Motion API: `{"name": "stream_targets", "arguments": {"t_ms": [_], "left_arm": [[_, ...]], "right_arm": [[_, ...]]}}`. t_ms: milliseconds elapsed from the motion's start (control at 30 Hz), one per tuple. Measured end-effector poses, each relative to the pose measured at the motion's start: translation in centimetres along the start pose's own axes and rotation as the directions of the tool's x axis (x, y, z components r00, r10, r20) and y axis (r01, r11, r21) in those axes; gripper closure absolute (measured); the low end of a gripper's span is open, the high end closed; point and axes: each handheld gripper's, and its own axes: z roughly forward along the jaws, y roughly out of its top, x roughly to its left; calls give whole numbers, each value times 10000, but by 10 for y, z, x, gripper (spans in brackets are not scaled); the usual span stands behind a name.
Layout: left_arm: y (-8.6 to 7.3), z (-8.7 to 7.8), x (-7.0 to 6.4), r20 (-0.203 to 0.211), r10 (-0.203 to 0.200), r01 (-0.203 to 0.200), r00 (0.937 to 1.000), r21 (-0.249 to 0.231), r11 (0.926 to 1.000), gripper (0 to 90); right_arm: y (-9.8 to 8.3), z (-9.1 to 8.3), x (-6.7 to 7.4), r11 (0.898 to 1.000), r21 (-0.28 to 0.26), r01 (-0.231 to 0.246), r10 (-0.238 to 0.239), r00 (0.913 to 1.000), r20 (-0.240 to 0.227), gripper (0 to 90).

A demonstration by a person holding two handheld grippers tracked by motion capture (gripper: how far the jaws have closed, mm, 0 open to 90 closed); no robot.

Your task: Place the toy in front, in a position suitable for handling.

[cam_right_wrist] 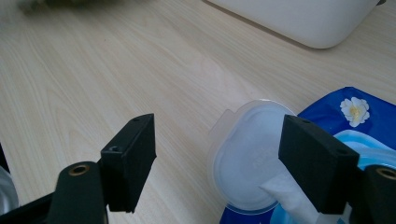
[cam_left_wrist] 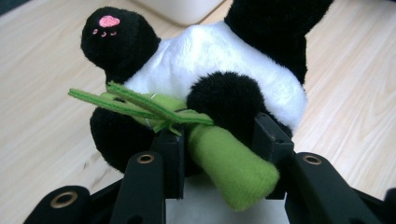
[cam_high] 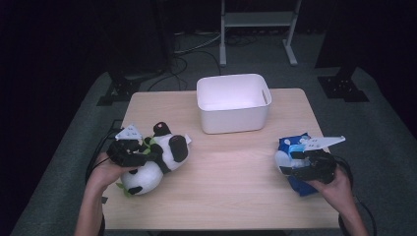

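Worktop: pale wood, filling the frame's middle.
White bin: upper centre, empty as far as visible.
Panda plush: lower left, lying on its side, bamboo stalk at its front.
Wipes pack: lower right, blue, lid flipped open.
Left gripper: fingers clamped on the green stalk and a black paw.
Right gripper: fingers wide apart, holding nothing, over the pack.
Risk: probably a slip; soft stalk alone might pull free, dropping the plush short of the bin.
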Motion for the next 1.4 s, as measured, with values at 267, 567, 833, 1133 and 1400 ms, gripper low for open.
{"name": "stream_targets", "arguments": {"t_ms": [267, 567, 833, 1133, 1400], "left_arm": [[41, 18, -22, 617, 1163, -1179, 9913, 217, 9928, 601], [72, 50, -46, 1473, 1902, -1979, 9706, 396, 9794, 599], [95, 85, -65, 2224, 2542, -2732, 9412, 589, 9602, 597], [100, 124, -86, 3326, 3227, -3540, 8862, 366, 9345, 596], [93, 123, -98, 3445, 3619, -3907, 8662, 153, 9204, 588]], "right_arm": [[-1, -2, -1, 10000, -25, 9, -9, 10000, -19, 260], [-2, -5, -3, 10000, -64, -47, 47, 10000, 16, 260], [-3, -8, -4, 9999, -112, -87, 88, 9999, 49, 260], [-6, -7, -5, 9999, -28, -141, 141, 9999, 28, 260], [-6, -3, -3, 9999, 94, -105, 105, 9999, 11, 260]]}}
